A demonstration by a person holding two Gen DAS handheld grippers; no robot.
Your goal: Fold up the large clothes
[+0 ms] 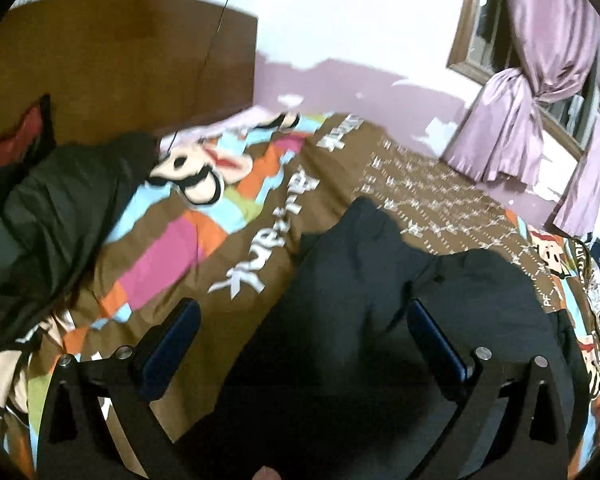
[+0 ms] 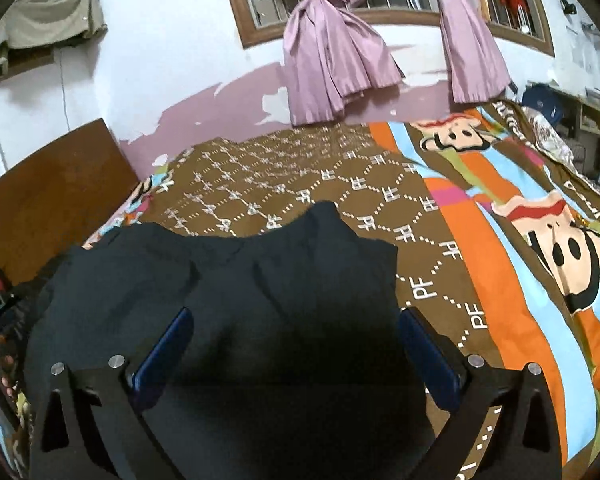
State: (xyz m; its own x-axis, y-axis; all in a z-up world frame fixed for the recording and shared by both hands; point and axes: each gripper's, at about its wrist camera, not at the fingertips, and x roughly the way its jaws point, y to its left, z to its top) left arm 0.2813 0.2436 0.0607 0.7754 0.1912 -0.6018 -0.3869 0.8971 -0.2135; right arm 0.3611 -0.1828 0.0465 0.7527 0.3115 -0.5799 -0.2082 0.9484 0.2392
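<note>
Dark garment [image 2: 260, 288] lies at twelve o'clock of both grippers, left [image 1: 304, 332] and right [image 2: 296, 332], jaws apart, empty.

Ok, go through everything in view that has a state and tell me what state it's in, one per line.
Left gripper: fingers open, holding nothing.
Right gripper: fingers open, holding nothing.
Dark garment: lying on the bedspread, rumpled, far edge uneven.
Curtain: knotted up.
Second dark garment: bunched by the headboard.
</note>
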